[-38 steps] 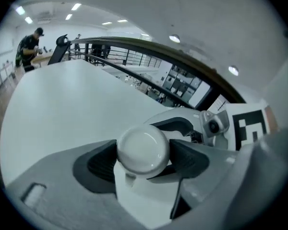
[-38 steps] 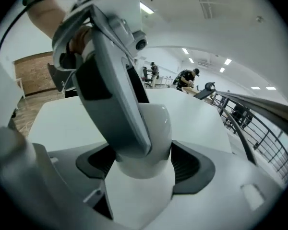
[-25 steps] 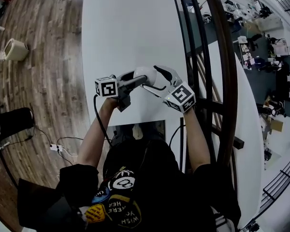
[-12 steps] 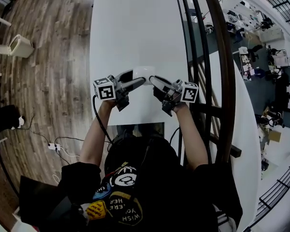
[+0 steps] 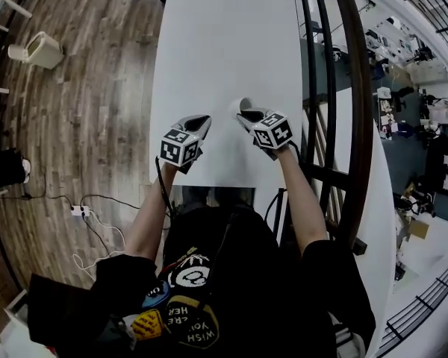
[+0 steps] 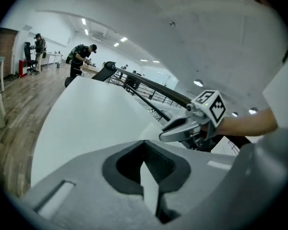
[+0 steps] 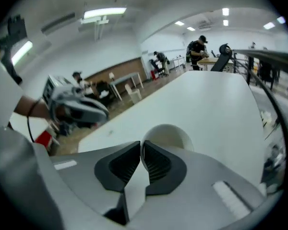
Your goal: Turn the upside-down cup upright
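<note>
The white cup [image 7: 170, 134] stands on the white table [image 5: 224, 43], just beyond my right gripper [image 7: 141, 150]. That gripper's jaws have just been closing and now pinch the cup's near wall between the pads. In the head view the cup [image 5: 243, 104] is mostly hidden behind the right gripper [image 5: 245, 115]; I cannot tell which end is up. My left gripper [image 5: 201, 119] hovers to the cup's left, apart from it. Its jaws are shut with nothing between them [image 6: 144, 159]. The right gripper [image 6: 180, 130] shows in the left gripper view, and the left gripper [image 7: 81, 110] in the right gripper view.
The table's near edge [image 5: 209, 185] lies right below both grippers. A dark railing [image 5: 343, 88] runs along the table's right side, and wooden floor [image 5: 82, 110] lies to its left. People [image 6: 81, 56] stand far off beyond the table's end.
The left gripper has let go of the cup, pulled away to the left and shut. The right gripper has closed on the cup's wall. Both hands now sit lower and nearer the table's edge.
</note>
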Tool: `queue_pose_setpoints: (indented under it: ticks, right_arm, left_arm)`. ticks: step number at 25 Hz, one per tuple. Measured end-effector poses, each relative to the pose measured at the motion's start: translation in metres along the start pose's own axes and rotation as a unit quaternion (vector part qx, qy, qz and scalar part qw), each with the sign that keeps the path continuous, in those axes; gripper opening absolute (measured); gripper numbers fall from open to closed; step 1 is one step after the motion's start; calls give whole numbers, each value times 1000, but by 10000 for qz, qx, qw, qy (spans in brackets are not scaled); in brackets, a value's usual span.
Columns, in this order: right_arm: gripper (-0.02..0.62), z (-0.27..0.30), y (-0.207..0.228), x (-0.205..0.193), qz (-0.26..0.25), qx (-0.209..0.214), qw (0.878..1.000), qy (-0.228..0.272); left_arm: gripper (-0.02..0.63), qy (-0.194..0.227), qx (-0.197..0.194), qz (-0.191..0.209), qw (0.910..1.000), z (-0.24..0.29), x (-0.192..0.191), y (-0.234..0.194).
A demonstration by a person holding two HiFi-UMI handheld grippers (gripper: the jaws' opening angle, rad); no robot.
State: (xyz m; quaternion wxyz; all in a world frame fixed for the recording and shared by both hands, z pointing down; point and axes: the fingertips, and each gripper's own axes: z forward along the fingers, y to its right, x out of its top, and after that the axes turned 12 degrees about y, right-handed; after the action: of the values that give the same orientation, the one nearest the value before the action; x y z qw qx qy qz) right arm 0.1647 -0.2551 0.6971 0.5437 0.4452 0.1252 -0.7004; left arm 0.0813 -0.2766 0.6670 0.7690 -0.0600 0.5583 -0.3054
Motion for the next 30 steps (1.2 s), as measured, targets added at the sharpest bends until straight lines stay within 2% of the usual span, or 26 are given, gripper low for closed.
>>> queue_pose_setpoints:
  ticks: [2,4,9,12,14,16,17,19,20,22,23,25,27,28,30]
  right_arm:
    - [28,14,17,-20,-976,-377,9910,-837]
    - [28,24,29,-28,-1783,-623,9718,-1411]
    - [34,42,44,-11,-2377,-607,9474,-2053]
    - [43,42,44,-3,-2457,-612,9484,-1908]
    - [49,35,41,7,-2339,-743,9580,-1486]
    - [81,21,33,18,-2141,-1008,9673,-912]
    - [68,10,28,25,-1957,-1170,9722,-537]
    - [2,-17,11,37,-1277,-1408,9810,383]
    - [2,-33,-1,42,-837,-1464,9819,862]
    - [0,-64,-29,43,-107,-1553,9744,1619]
    - [0,-76,-44,36,94,-1623,9701,1803]
    - [0,-90,-78,6,270,-1738,9683,1772]
    - [0,-103,-113,-25,518,-1759,9686,1679]
    - [0,-111,-128,-32,745,-1765,9657,1753]
    - [0,-135,-148,-32,1243,-1831,9517,2129]
  left_arm:
    - [3,0,80,133,9999,-12,-5,7]
    - [4,41,82,167,9998,-21,-8,16]
    - [5,149,120,-67,9998,-41,-6,22]
    - [5,150,97,-31,9998,-50,-4,23]
    - [5,141,76,-10,9999,-55,-2,22]
    - [5,176,51,20,9998,-62,0,21]
    - [5,220,31,60,9997,-67,2,22]
    - [5,357,-30,182,9992,-75,10,26]
    - [5,434,-88,240,9987,-79,15,30]
    - [5,521,-305,306,9977,-86,21,43]
    - [5,494,-452,312,9973,-88,20,50]
    - [5,336,-684,348,9965,-93,9,65]
    - [5,246,-748,408,9961,-99,2,79]
    - [5,289,-733,447,9959,-103,6,86]
    - [5,531,-628,632,9946,-107,24,102]
